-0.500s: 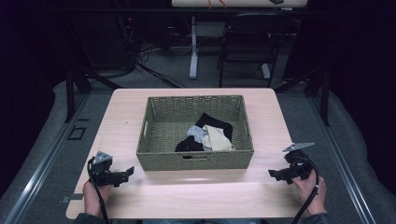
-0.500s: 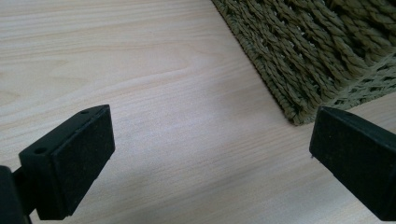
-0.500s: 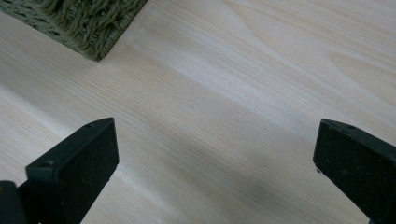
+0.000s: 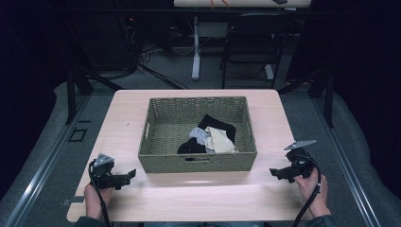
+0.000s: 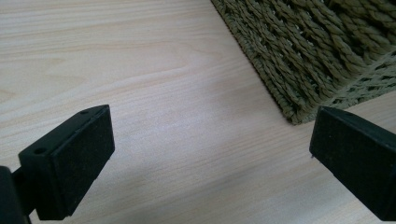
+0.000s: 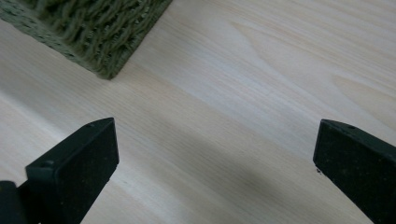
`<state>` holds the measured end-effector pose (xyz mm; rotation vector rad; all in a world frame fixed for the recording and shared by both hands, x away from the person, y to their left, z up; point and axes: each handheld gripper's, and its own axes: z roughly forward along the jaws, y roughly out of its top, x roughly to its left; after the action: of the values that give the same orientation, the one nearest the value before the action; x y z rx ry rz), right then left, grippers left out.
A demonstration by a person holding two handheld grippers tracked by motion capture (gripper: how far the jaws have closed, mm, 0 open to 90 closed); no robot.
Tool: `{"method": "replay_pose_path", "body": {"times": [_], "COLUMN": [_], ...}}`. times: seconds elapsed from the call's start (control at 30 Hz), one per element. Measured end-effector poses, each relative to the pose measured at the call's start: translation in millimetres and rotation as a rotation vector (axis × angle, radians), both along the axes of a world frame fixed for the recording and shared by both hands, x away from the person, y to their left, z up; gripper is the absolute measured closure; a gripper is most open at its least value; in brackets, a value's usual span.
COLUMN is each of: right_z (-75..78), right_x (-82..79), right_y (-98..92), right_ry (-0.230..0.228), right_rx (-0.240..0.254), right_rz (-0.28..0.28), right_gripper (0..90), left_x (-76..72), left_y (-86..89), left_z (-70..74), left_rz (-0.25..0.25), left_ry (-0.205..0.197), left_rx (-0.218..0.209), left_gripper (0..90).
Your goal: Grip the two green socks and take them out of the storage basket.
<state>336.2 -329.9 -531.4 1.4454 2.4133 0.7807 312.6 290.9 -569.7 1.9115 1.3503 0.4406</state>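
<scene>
A green woven basket (image 4: 163,156) stands in the middle of the light wooden table (image 4: 127,118). Inside it lies a small heap of cloth: black pieces (image 4: 218,125), a grey one (image 4: 198,135) and a cream one (image 4: 220,141). My left gripper (image 4: 130,176) rests low over the table near the basket's front left corner (image 5: 299,114), jaws wide apart and empty. My right gripper (image 4: 275,172) is held near the basket's front right corner (image 6: 109,70), also open with bare wood between its jaws.
The table's front edge runs just before both hands (image 4: 97,201). Beyond the table are a dark chair (image 4: 250,42), a white desk leg (image 4: 196,47) and cables on the grey floor. A floor rail (image 4: 42,170) runs along the left.
</scene>
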Motion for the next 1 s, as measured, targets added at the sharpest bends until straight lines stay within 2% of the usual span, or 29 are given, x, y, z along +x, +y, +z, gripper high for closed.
{"method": "replay_pose_path", "body": {"times": [0.03,0.13,0.27,0.3,0.47,0.73,0.83,0.87,0.9,1.0], "right_z": [4.9,8.7,14.9,19.4,28.1,42.1,56.5,56.5,65.3,73.3], "right_x": [2.9,5.0,6.4,7.3,9.2,14.8,18.2,18.2,20.1,22.6], "right_y": [-0.1,1.0,0.1,-0.6,-0.3,0.0,4.5,4.5,7.8,11.6], "right_ry": [0.015,0.017,0.016,0.019,0.017,0.025,0.009,0.009,0.008,0.002], "right_rx": [0.018,-0.003,0.004,0.02,0.005,0.021,0.008,0.008,0.015,0.02], "right_rz": [0.02,0.02,0.023,0.028,0.018,0.012,0.025,0.025,0.042,0.056], "right_gripper": [0.0,0.0,0.0,0.0,0.0,0.0,0.0,0.0,0.0,0.0], "left_x": [-0.2,-0.3,-0.6,-0.6,-0.3,0.7,0.4,0.4,0.5,0.5], "left_y": [1.0,1.4,1.6,1.3,0.8,-1.8,-1.9,-1.9,-2.0,-2.2], "left_z": [-0.4,-1.4,-1.1,-1.1,-1.2,-1.0,-1.3,-1.3,-1.9,-1.3], "left_rz": [0.006,0.013,0.012,0.009,0.003,-0.001,-0.006,-0.006,-0.002,-0.005], "left_ry": [0.003,0.002,-0.002,-0.001,0.004,0.011,0.013,0.013,0.006,0.013], "left_rx": [-0.003,-0.003,-0.005,-0.007,-0.007,-0.002,-0.003,-0.003,-0.007,-0.005], "left_gripper": [0.2,0.2,0.2,0.2,0.2,0.2,0.2,0.2,0.2,0.2]}}
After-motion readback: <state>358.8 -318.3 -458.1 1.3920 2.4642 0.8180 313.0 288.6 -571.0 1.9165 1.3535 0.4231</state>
